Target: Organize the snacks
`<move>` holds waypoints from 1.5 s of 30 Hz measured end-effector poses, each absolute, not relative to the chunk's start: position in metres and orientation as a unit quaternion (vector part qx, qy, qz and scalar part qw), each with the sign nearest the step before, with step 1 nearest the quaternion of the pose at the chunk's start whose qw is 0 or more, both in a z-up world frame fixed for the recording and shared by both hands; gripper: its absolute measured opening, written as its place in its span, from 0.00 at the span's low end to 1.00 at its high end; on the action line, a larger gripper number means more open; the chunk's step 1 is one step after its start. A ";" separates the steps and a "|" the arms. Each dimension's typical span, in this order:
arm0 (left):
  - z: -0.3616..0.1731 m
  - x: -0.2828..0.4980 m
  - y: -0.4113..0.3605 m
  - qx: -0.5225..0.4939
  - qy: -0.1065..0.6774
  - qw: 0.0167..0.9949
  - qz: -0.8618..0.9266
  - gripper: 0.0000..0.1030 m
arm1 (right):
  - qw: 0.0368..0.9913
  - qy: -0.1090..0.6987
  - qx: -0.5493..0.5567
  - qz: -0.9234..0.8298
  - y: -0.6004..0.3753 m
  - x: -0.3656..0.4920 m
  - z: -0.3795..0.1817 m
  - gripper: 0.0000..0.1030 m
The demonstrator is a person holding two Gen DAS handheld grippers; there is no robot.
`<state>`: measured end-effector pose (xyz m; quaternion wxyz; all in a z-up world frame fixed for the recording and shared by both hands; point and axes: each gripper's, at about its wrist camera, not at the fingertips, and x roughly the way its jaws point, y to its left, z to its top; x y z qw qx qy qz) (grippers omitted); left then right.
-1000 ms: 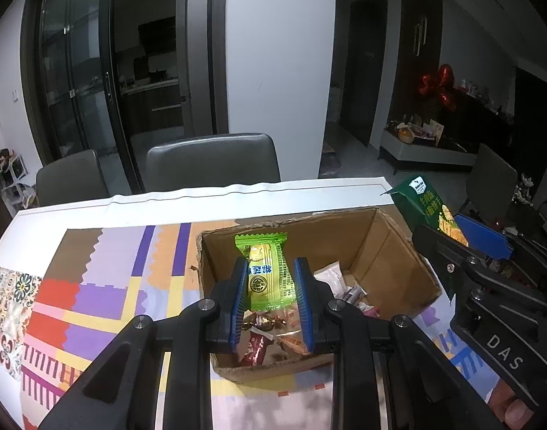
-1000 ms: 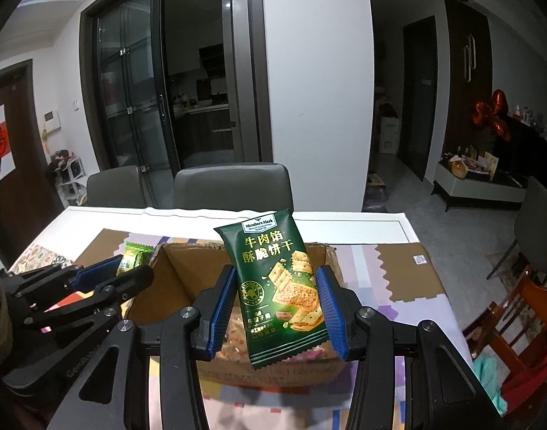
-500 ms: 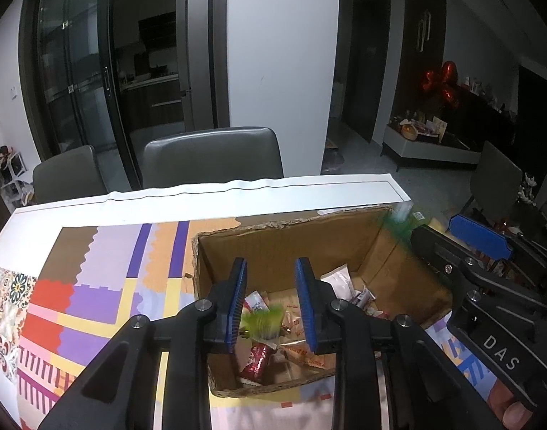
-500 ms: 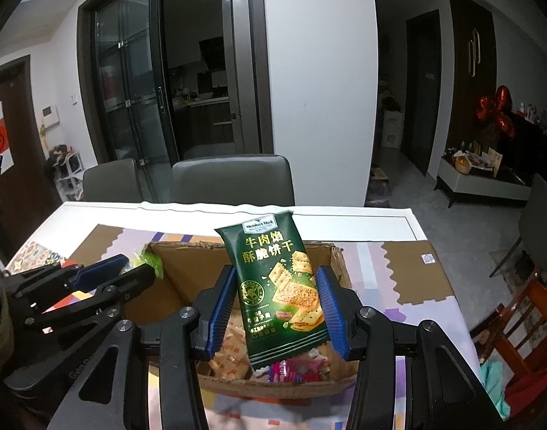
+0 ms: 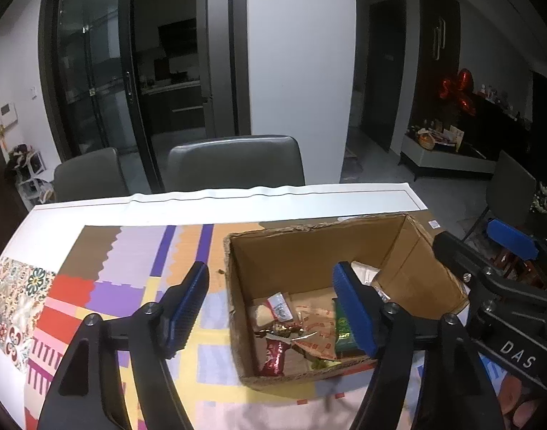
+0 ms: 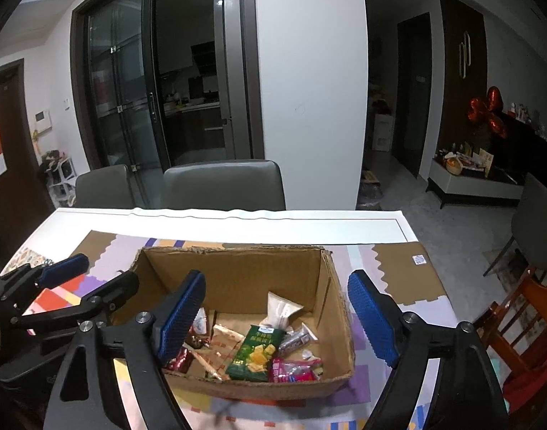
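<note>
Tongs [image 5: 273, 304] [image 6: 277, 315] gape empty above snack-filled box [image 6: 237, 268].

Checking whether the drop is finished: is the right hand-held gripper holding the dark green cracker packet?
No. The right hand-held gripper is wide open and empty, and the dark green cracker packet lies inside the cardboard box.
</note>
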<state>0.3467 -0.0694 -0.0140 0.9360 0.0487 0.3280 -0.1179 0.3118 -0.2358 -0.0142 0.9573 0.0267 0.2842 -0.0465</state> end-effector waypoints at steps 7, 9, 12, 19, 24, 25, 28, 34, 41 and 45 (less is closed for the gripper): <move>-0.005 0.332 -0.062 0.049 0.317 0.941 -0.107 0.77 | 0.959 0.275 0.023 -0.056 -0.234 0.297 -0.006 0.84; -0.002 0.327 -0.060 0.049 0.313 0.943 -0.106 0.77 | 0.960 0.273 0.024 -0.057 -0.234 0.292 -0.003 0.84; 0.004 0.318 -0.060 0.051 0.306 0.945 -0.104 0.78 | 0.961 0.269 0.022 -0.057 -0.234 0.284 0.001 0.84; 0.014 0.299 -0.056 0.051 0.293 0.950 -0.098 0.82 | 0.963 0.260 0.025 -0.063 -0.234 0.265 0.009 0.84; 0.019 0.285 -0.052 0.050 0.286 0.953 -0.090 0.88 | 0.963 0.260 0.028 -0.066 -0.235 0.251 0.013 0.84; 0.020 0.281 -0.051 0.050 0.284 0.954 -0.085 0.91 | 0.963 0.260 0.027 -0.067 -0.235 0.249 0.013 0.84; 0.020 0.272 -0.049 0.051 0.284 0.954 -0.082 0.92 | 0.963 0.257 0.027 -0.069 -0.234 0.238 0.015 0.84; 0.018 0.247 -0.045 0.048 0.285 0.954 -0.076 0.97 | 0.964 0.253 0.024 -0.075 -0.232 0.215 0.015 0.90; 0.016 0.220 -0.039 0.043 0.282 0.956 -0.073 1.00 | 0.963 0.256 0.026 -0.077 -0.230 0.188 0.014 0.90; 0.015 0.206 -0.035 0.040 0.284 0.955 -0.071 1.00 | 0.964 0.253 0.019 -0.081 -0.228 0.171 0.015 0.90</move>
